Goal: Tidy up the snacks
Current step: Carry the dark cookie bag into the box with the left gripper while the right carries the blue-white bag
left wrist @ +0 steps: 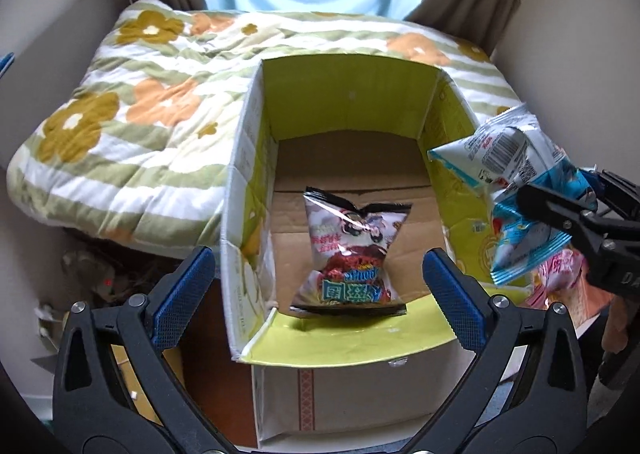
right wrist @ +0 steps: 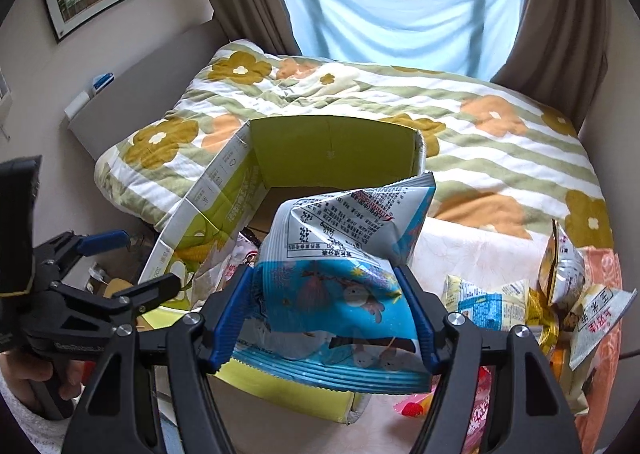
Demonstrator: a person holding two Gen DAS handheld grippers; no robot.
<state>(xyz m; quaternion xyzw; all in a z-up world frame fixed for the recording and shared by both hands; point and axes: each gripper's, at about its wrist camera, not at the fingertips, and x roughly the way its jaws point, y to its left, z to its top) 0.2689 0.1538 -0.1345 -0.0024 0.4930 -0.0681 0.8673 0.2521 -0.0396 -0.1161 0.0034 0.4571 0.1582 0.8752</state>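
An open cardboard box (left wrist: 344, 101) with green inner flaps stands in front of the bed. A dark snack bag (left wrist: 352, 250) with red print is inside it, seemingly in mid-air above the floor of the box. My left gripper (left wrist: 316, 294) is open and empty just above the box's near edge. My right gripper (right wrist: 324, 318) is shut on a blue and white snack bag (right wrist: 340, 278) and holds it over the box's right side; that bag also shows in the left wrist view (left wrist: 516, 189). My left gripper also shows in the right wrist view (right wrist: 128, 266).
Several loose snack bags (right wrist: 560, 302) lie on an orange cloth to the right of the box (right wrist: 332, 145). A bed with a flowered quilt (left wrist: 152, 101) is behind the box. Clutter lies on the floor left of the box. Curtains hang behind the bed.
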